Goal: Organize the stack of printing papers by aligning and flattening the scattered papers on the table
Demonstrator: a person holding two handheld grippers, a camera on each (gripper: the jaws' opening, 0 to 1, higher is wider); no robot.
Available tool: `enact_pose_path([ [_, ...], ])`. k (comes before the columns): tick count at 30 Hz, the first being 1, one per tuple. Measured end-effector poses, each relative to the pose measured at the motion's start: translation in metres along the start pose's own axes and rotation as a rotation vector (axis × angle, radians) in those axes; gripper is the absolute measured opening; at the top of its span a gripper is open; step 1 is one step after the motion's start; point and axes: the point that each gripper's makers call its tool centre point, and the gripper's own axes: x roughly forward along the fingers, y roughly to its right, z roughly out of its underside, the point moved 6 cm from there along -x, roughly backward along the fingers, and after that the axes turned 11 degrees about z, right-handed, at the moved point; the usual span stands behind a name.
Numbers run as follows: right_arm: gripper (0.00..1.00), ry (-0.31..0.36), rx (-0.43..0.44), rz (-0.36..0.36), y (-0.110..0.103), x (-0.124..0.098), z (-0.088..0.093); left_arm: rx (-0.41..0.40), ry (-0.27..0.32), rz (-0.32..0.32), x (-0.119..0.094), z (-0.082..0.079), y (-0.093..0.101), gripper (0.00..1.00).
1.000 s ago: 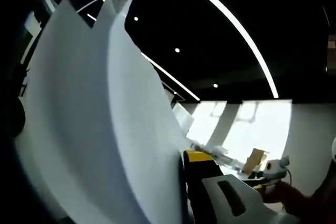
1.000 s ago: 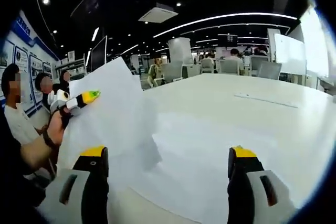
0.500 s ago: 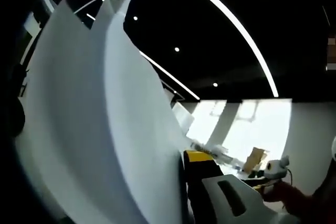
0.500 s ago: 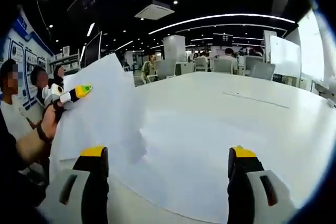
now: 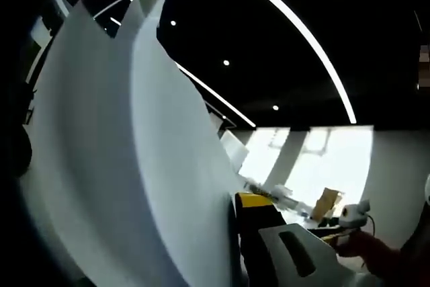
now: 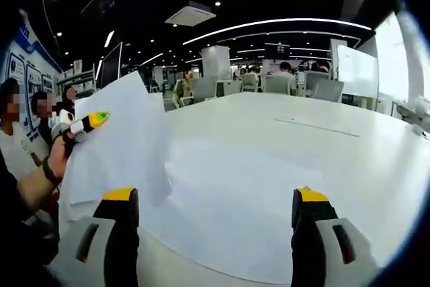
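- Left gripper [image 6: 94, 120] clenched on the lifted papers [image 5: 127, 159], raised above the near left corner of the table [image 6: 282, 132].
- Seen in the right gripper view a little lower and further left than half a second ago, sheets curling upward.
- Right gripper [image 6: 213, 233] released, jaws wide apart over more sheets [image 6: 222, 199] lying flat near the table's front edge.
- Left gripper view nearly unchanged.

Office chairs [image 6: 282, 85] line the far edge beneath curved ceiling light strips [image 6: 282, 23].
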Motion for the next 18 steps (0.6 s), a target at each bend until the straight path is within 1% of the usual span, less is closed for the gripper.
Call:
enact_pose_path([
  [3, 0.90, -0.002, -0.001, 0.010, 0.0026, -0.0008, 0.0012, 0.000, 0.000, 0.000, 0.0001, 0.0001, 0.0004, 0.10],
  [5, 0.90, -0.002, -0.016, 0.029, 0.0053, -0.0017, 0.0020, 0.000, 0.000, 0.000, 0.0000, 0.0001, 0.0005, 0.10],
  [7, 0.90, -0.006, -0.021, 0.030, 0.0053, -0.0028, 0.0023, 0.000, 0.000, 0.000, -0.0001, 0.0000, 0.0003, 0.10],
  [10, 0.90, 0.011, -0.007, 0.030, 0.0057, -0.0042, -0.0004, 0.003, -0.003, 0.000, -0.0001, 0.0001, 0.0000, 0.10],
  [18, 0.90, 0.006, -0.011, 0.046, 0.0095, -0.0047, 0.0004, 0.005, -0.005, -0.001, -0.0006, -0.0004, -0.0008, 0.10],
])
